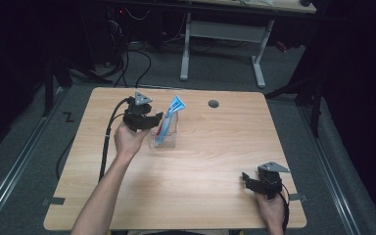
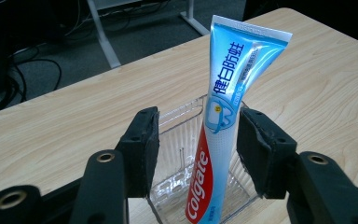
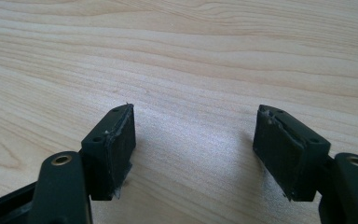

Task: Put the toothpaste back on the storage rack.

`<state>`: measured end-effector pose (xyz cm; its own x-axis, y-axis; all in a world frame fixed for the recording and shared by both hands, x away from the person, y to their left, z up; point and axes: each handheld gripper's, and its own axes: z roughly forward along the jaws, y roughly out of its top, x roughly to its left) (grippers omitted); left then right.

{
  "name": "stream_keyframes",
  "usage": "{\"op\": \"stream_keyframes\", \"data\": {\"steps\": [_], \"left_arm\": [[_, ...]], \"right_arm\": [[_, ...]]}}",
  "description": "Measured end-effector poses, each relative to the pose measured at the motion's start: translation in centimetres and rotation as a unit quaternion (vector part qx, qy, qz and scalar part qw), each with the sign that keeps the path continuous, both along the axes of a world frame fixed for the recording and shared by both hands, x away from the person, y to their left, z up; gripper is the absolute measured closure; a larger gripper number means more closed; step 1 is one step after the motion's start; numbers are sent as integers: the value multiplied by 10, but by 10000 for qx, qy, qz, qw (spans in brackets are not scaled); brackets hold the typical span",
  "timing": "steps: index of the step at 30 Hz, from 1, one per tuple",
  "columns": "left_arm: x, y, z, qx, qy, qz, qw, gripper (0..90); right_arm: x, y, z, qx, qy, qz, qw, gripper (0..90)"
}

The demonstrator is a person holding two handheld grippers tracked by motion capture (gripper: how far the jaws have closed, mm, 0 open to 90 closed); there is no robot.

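A blue, white and red Colgate toothpaste tube [image 1: 170,117] [image 2: 224,93] stands tilted in a clear plastic container [image 1: 162,141] [image 2: 179,135] on the wooden table [image 1: 210,147], its crimped end up. My left gripper [image 1: 151,121] [image 2: 198,135] is open at the container's left side. Its jaws straddle the tube: the right jaw is close against it, and a gap shows at the left jaw. My right gripper [image 1: 248,179] [image 3: 193,135] is open low over bare wood near the table's front right corner, with nothing between its fingers.
A grey round grommet [image 1: 213,104] sits in the table top behind the container. Beyond the far edge stand a white desk frame [image 1: 259,58] and black cables [image 1: 127,58] on the grey floor.
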<state>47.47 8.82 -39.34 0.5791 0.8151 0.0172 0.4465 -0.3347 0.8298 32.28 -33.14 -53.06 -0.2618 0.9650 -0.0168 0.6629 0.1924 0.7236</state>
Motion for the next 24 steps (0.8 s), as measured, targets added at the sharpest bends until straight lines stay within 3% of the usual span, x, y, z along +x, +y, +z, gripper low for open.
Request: {"op": "stream_keyframes", "data": {"steps": [24], "left_arm": [[-17,23,4,-51,-67,63,9999,462]], "right_arm": [[0,0,0,0,1,-1,10000,297]]}}
